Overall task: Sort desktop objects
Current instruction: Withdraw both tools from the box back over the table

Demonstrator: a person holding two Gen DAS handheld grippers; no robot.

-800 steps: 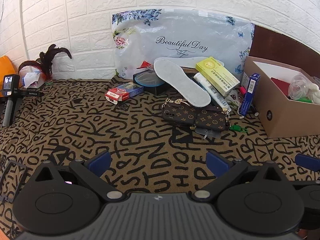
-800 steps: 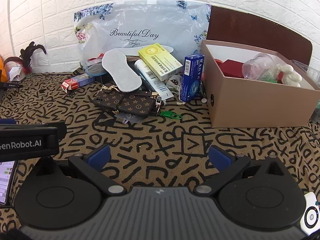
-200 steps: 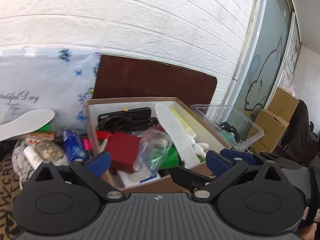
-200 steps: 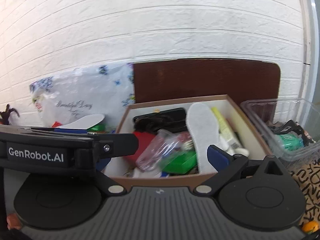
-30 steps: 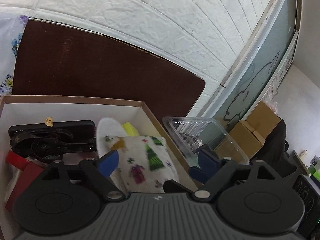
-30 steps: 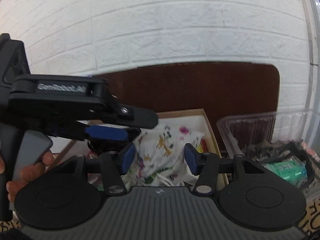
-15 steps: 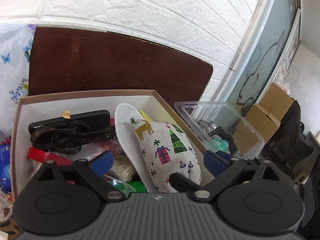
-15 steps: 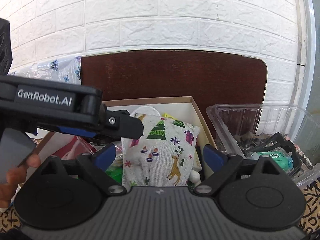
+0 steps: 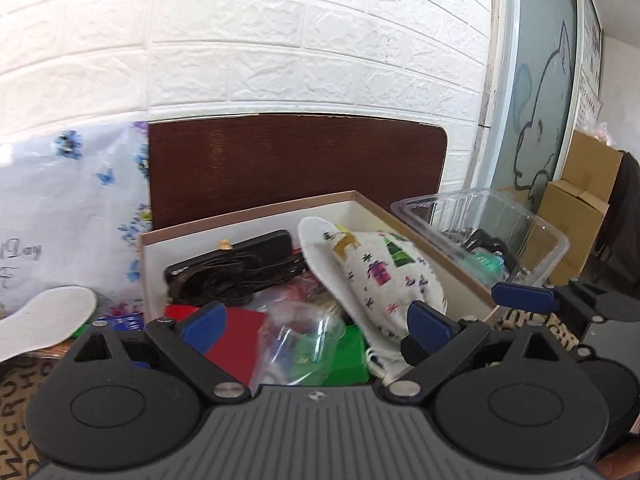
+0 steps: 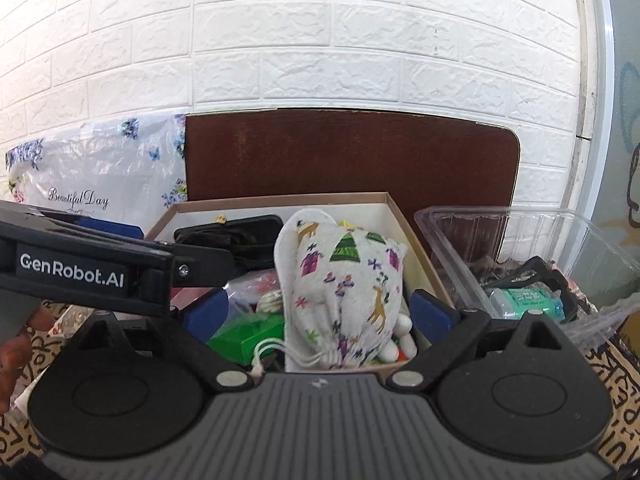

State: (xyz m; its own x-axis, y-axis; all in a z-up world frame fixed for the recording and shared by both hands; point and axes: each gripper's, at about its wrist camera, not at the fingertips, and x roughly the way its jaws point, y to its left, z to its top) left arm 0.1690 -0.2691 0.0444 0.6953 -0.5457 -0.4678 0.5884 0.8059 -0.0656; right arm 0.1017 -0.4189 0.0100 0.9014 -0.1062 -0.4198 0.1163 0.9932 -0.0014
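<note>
A white drawstring pouch (image 9: 380, 276) (image 10: 344, 280) printed with trees and reindeer lies in the brown cardboard box (image 9: 248, 216) (image 10: 280, 200), leaning on a white insole (image 9: 316, 240). My right gripper (image 10: 320, 312) hangs at the box's near edge with its jaws opening. The pouch sits beyond and between the blue pads, which do not touch it. My left gripper (image 9: 316, 322) stands open over the box's near left side, holding nothing. A black phone case (image 9: 232, 268), a red box (image 9: 236, 332) and a green box (image 10: 248, 336) also fill the box.
A clear plastic tray (image 9: 480, 220) (image 10: 540, 240) with small items stands right of the box. A brown board (image 9: 296, 160) and a floral bag (image 10: 92, 176) lean on the brick wall. A second insole (image 9: 44, 312) lies left on the patterned cloth. Cardboard cartons (image 9: 580, 208) stand far right.
The right jaws have opened wide and let the pouch go into the box. Both grippers have drawn back from the box, and the left view has rolled level.
</note>
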